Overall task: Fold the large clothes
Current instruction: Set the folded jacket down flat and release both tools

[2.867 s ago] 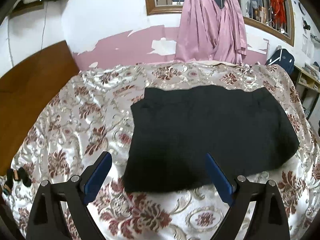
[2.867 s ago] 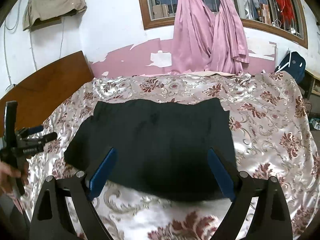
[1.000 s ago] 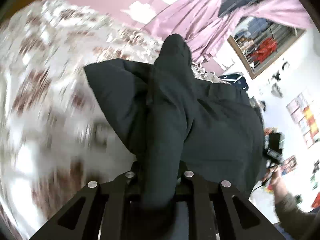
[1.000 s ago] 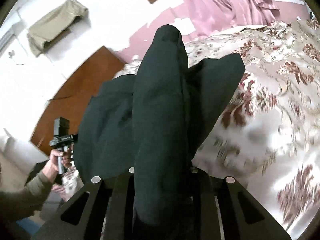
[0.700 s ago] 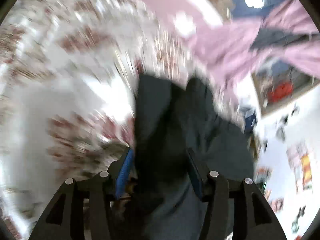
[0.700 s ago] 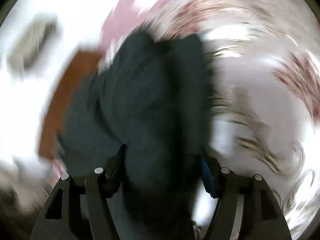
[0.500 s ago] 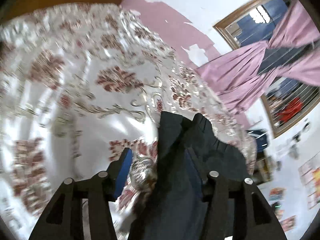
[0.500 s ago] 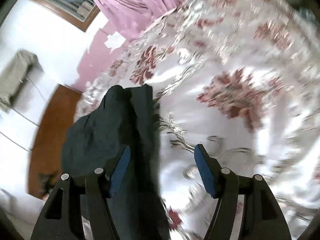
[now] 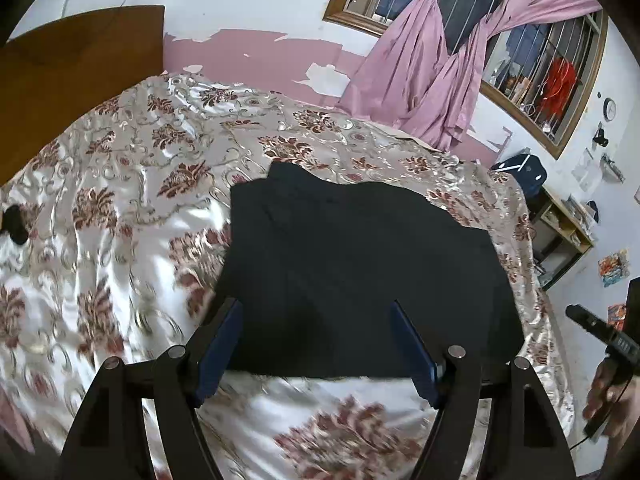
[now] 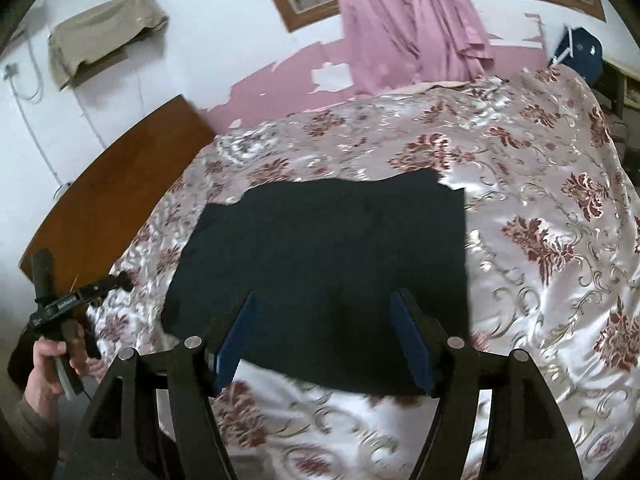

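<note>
- On the bed, a black garment (image 9: pixel 360 256) lay folded flat on the floral bedspread (image 9: pixel 120 208), its near edge running straight across just ahead of both tools.
- Left gripper (image 9: pixel 316 340) hung above the near edge of the garment with its jaws spread wide; nothing was between the blue pads (image 9: pixel 218 344), and neither pad could be confirmed as touching the cloth.
- Right gripper (image 10: pixel 324 340) hung likewise over the near edge of the same garment (image 10: pixel 332 256), jaws wide apart and holding nothing.
- From the right wrist view, the garment's right side formed a straight edge; its far edge was uneven, with a raised corner at far right.
- Beyond the bed stood a wooden headboard (image 10: pixel 120 184) at left and pink curtains (image 9: pixel 440 68) against the far wall.
- A beige cloth (image 10: pixel 104 28) was draped over a fitting high on the wall.
- A dark bag (image 9: pixel 524 172) sat beside the far corner of the bed.
</note>
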`<state>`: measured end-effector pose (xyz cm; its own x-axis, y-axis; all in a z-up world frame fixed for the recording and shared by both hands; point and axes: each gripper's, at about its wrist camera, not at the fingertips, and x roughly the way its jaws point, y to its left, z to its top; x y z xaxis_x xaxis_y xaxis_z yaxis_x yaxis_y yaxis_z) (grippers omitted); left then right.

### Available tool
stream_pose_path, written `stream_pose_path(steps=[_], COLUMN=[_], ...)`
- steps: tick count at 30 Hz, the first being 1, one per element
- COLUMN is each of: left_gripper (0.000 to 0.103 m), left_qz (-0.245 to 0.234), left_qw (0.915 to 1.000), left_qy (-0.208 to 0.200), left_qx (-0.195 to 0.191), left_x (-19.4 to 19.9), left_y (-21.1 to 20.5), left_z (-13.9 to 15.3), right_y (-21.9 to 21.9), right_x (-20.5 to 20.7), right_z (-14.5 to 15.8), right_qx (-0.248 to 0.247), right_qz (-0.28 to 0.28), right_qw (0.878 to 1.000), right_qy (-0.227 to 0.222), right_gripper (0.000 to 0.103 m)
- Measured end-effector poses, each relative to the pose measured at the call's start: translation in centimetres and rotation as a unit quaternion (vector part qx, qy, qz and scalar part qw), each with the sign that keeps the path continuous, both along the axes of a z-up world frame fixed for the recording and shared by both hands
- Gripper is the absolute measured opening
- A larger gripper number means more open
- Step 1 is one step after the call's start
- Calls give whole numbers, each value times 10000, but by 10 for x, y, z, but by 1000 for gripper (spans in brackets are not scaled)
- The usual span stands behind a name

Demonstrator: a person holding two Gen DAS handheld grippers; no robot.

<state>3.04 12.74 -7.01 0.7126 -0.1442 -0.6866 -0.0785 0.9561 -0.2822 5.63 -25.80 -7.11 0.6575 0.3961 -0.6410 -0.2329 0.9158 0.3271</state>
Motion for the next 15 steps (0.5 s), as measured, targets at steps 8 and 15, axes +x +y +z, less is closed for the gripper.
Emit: stream_pose_path(steps=[8,15], left_gripper=[74,77], left_qz=[-32,-161], left_qw=[9990,9973], left_qy=[68,-131], left_qx=[435,699], left_x=[-53,-90], left_y=[-41,-68], left_z=[20,36], right_y=[26,41], right_x=[-70,-115], right_z=[18,27], right_qx=[-127,-116], right_qz=[149,192], right_qw=[9994,9984], right_qy=[-272,-512], right_gripper=[65,71])
